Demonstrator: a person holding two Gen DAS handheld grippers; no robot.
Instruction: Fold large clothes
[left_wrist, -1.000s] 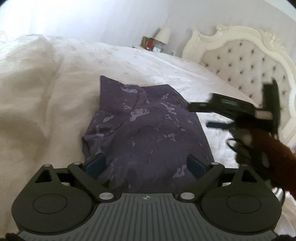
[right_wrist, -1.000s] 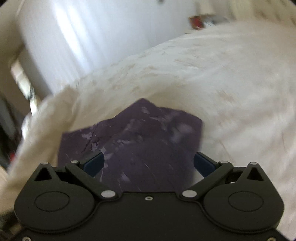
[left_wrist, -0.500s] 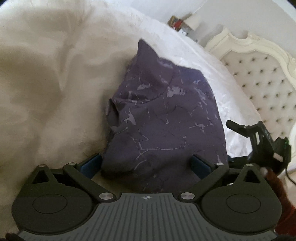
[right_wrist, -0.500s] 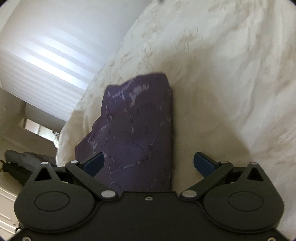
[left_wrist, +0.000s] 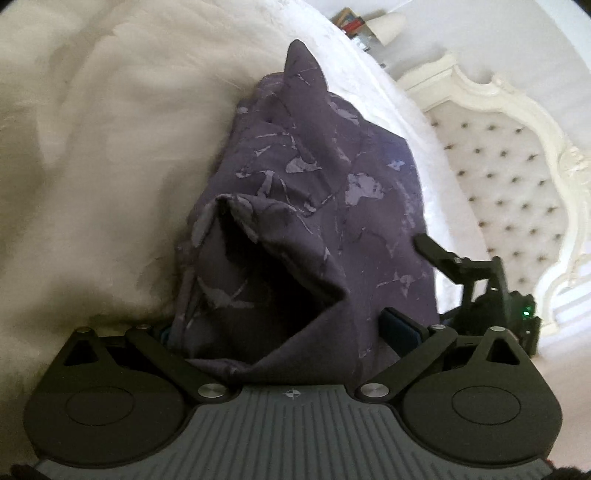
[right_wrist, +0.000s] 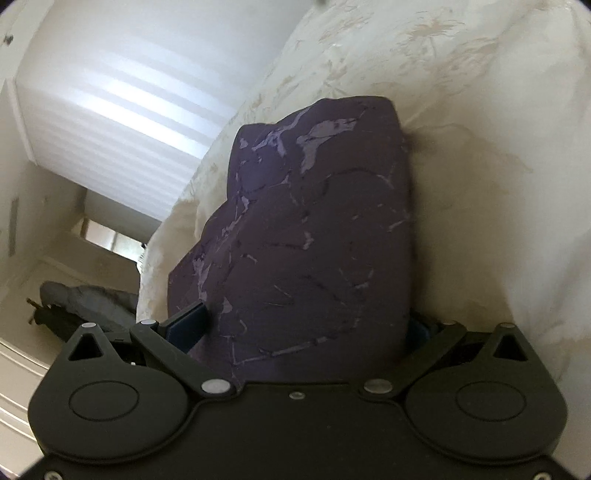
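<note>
While the purple garment (left_wrist: 332, 206) lies bunched on the bed (left_wrist: 92, 147), I've got both tools pushed right into its near edge. My left hand-held gripper (left_wrist: 284, 332) has its fingers spread wide, cloth heaped between them; the right pad (left_wrist: 400, 328) shows clear and the left one is mostly buried under the fold. Is it biting? No, the jaws stand apart, so I'd call it open with fabric just resting in the gap. A flap has lifted into a dark pocket right in front of me, which tells me the layers are loose here and not yet lined up.

Over on the other side, my right hand-held gripper (right_wrist: 306, 328) sits the same way: jaws apart, garment (right_wrist: 317, 236) filling the space, 1 blue pad (right_wrist: 186, 325) poking out at the left, the other nearly hidden behind the cloth. From the left view I can see that right tool (left_wrist: 480, 284) just beside the garment's far edge, so the 2 of us flank the same end.

My read: I'm lining up a 2-point grab on this edge so I can carry it over evenly. Risk is pinching only the top layer and dragging the fold askew.
</note>
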